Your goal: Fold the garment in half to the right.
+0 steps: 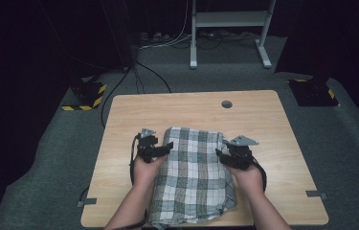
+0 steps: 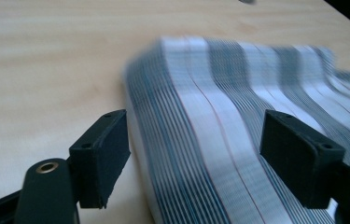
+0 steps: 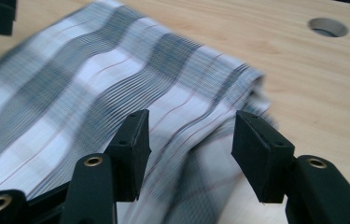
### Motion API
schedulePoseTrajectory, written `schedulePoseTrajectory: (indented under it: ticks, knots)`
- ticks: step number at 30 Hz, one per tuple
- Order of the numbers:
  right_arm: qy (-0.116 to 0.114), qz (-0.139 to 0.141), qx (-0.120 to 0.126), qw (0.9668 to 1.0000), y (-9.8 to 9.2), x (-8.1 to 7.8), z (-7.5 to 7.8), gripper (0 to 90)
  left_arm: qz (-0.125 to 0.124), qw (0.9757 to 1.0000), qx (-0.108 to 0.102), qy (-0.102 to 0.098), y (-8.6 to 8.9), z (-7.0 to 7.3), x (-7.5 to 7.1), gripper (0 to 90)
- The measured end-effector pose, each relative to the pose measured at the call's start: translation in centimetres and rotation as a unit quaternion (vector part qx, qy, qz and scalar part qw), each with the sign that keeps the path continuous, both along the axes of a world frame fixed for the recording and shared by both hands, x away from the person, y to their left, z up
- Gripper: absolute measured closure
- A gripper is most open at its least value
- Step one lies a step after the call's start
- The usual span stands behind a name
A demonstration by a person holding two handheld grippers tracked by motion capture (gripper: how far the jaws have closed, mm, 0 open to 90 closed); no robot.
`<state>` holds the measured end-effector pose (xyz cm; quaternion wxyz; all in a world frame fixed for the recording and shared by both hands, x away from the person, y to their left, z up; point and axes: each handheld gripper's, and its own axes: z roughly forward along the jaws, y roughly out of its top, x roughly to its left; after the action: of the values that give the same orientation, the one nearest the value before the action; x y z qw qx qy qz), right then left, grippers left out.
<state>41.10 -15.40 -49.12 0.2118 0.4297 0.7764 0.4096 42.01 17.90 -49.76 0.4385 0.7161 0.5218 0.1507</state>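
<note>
Folded checked cloth lies flat on the table, mid-front, its near end at the table's front edge, far folded end pointing toward the round hole further back. Left gripper sits at the cloth's left edge near the far corner, right gripper at the right edge, about level with it. Left gripper view: jaws stand apart, cloth's left fold edge lies between them, left pad over bare wood, right pad over the fabric, neither pressing on it; nothing held. Right gripper view: jaws part open, a fair gap, the cloth's right edge and corner fold between and below them, pads not clamping it; nothing gripped. Both gripper views blurred on the cloth, so the layer count at the folds can't be read
</note>
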Motion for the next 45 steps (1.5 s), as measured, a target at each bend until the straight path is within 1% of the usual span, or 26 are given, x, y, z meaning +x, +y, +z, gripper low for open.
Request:
schedulePoseTrajectory:
  ticks: [2,4,5,6,7,8,9,10,11,13,14,15,16,17,18,19,23,29,31,33,34,36,39,42,43,45]
  knots:
    - [-0.001,0.016,-0.001,0.9999,0.1,-2.2,-0.1,43.4,-0.008,1.0000,0.000,0.000,0.3,-0.4,-2.8,23.0]
    - [-0.002,0.028,-0.007,0.9996,0.3,-3.9,-0.3,41.4,-0.013,0.9999,0.001,0.008,0.5,-0.9,-4.9,22.2]
    - [0.002,0.034,-0.007,0.9994,0.3,-4.9,-0.5,41.3,-0.017,0.9998,0.001,0.011,0.6,-1.3,-6.5,21.5]
    - [0.007,0.042,-0.008,0.9991,0.3,-6.0,-0.9,40.4,-0.021,0.9996,0.002,0.018,0.7,-1.7,-7.6,21.5]
    - [0.013,0.047,-0.010,0.9988,0.4,-6.9,-1.2,39.9,-0.023,0.9996,-0.001,0.020,0.7,-1.9,-8.5,21.4]
    - [0.016,0.051,-0.011,0.9985,0.3,-7.5,-1.4,39.1,-0.020,0.9996,0.000,0.021,0.9,-2.3,-9.7,21.4]
    - [0.027,0.056,-0.009,0.9980,0.3,-8.4,-1.8,37.9,-0.020,0.9995,0.000,0.024,0.9,-2.6,-10.3,21.4]
    - [0.033,0.059,-0.010,0.9977,0.4,-8.9,-2.1,38.0,-0.019,0.9994,0.002,0.028,0.9,-2.9,-11.3,21.4]
    - [0.038,0.064,-0.013,0.9972,0.4,-9.6,-2.5,37.9,-0.021,0.9992,0.010,0.032,0.8,-3.3,-11.9,21.7]
    - [0.042,0.064,-0.022,0.9968,0.4,-10.3,-3.0,37.7,-0.024,0.9988,0.023,0.037,0.5,-3.9,-12.5,22.5]
    - [0.045,0.062,-0.025,0.9967,0.5,-10.5,-3.3,37.1,-0.025,0.9987,0.031,0.033,0.3,-4.3,-12.7,23.4]
    - [0.050,0.061,-0.032,0.9964,0.5,-10.5,-3.7,36.3,-0.025,0.9985,0.043,0.023,0.0,-4.4,-12.8,23.8]
    - [0.055,0.059,-0.034,0.9962,0.5,-10.4,-4.1,36.0,-0.027,0.9978,0.058,0.019,-0.2,-4.4,-12.7,24.1]
    - [0.059,0.057,-0.036,0.9960,0.5,-10.2,-4.3,35.2,-0.029,0.9960,0.084,0.011,-0.8,-4.4,-12.6,24.4]
    - [0.061,0.056,-0.034,0.9960,0.5,-9.9,-4.7,34.9,-0.031,0.9941,0.104,0.004,-1.2,-4.4,-12.4,25.3]
    - [0.059,0.054,-0.029,0.9964,0.4,-9.7,-4.7,35.2,-0.032,0.9926,0.117,-0.002,-1.6,-4.5,-12.2,25.4]
    - [0.055,0.048,-0.029,0.9969,0.2,-8.2,-4.7,36.3,-0.029,0.9922,0.121,-0.002,-2.3,-4.4,-10.8,25.8]
    - [0.050,0.036,-0.026,0.9977,-0.2,-5.1,-4.8,36.1,-0.019,0.9929,0.118,-0.002,-2.8,-4.4,-7.7,26.0]
    - [0.051,0.034,-0.024,0.9978,-0.4,-4.1,-4.8,35.3,-0.019,0.9931,0.116,-0.001,-3.0,-4.4,-7.0,26.0]
    - [0.055,0.036,-0.025,0.9975,-0.6,-3.5,-4.7,32.3,-0.020,0.9944,0.103,0.005,-3.0,-4.3,-6.7,24.8]
    - [0.062,0.035,-0.025,0.9972,-0.7,-3.4,-4.5,29.8,-0.021,0.9954,0.093,0.009,-2.8,-4.2,-6.6,23.5]
    - [0.058,0.034,-0.020,0.9975,-0.9,-3.5,-4.3,26.8,-0.025,0.9969,0.075,0.004,-2.4,-4.1,-6.8,21.4]
    - [0.045,0.034,-0.007,0.9984,-1.2,-4.0,-4.1,18.8,-0.029,0.9977,0.061,-0.009,-1.7,-3.6,-7.2,17.0]
    - [0.034,0.033,-0.003,0.9989,-1.5,-4.6,-3.9,9.2,-0.033,0.9983,0.043,-0.022,-0.7,-3.0,-7.9,12.7]
    - [0.030,0.031,-0.004,0.9991,-1.6,-4.9,-3.8,6.9,-0.035,0.9983,0.041,-0.024,-0.3,-2.9,-8.2,11.8]
    - [0.023,0.030,0.001,0.9993,-2.0,-5.5,-3.6,4.7,-0.038,0.9983,0.038,-0.024,0.7,-2.9,-8.8,8.9]
